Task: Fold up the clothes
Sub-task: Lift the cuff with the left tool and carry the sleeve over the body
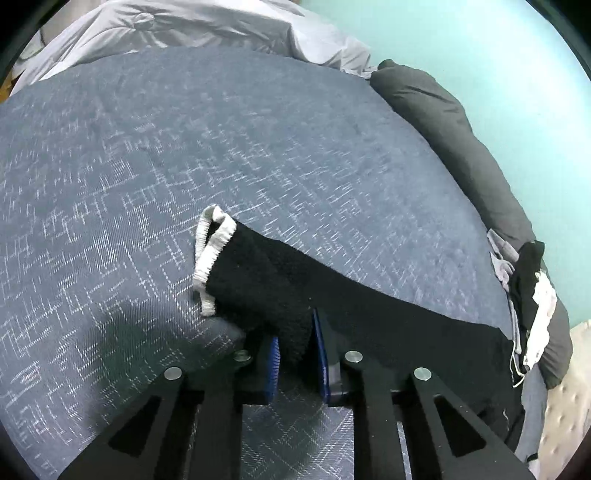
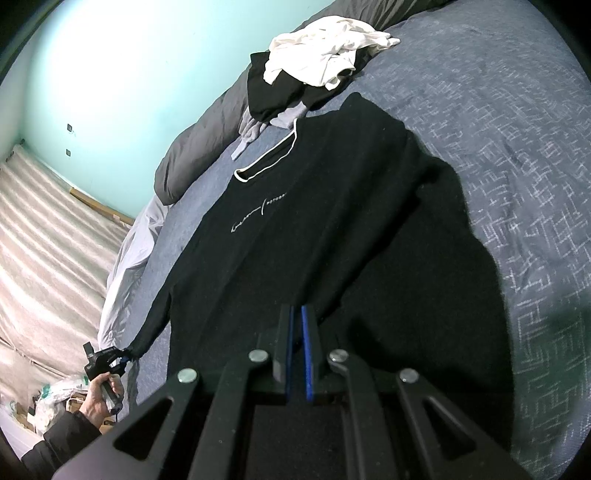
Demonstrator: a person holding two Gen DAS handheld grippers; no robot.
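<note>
A black long-sleeved top, with a white-edged collar and a small white chest print, lies spread on the blue patterned bedspread. In the left wrist view its sleeve ends in a white ribbed cuff and passes between the blue pads of my left gripper, which is shut on it. The right wrist view shows that same left gripper at the far left, pulling the sleeve out sideways. My right gripper is shut on the top's near edge, and the fabric puckers toward its pads.
A heap of white and black clothes sits at the bed's far side, beside a long dark grey pillow. A pale grey quilt lies beyond the bedspread. A person's hand holds the left gripper off the bed's edge.
</note>
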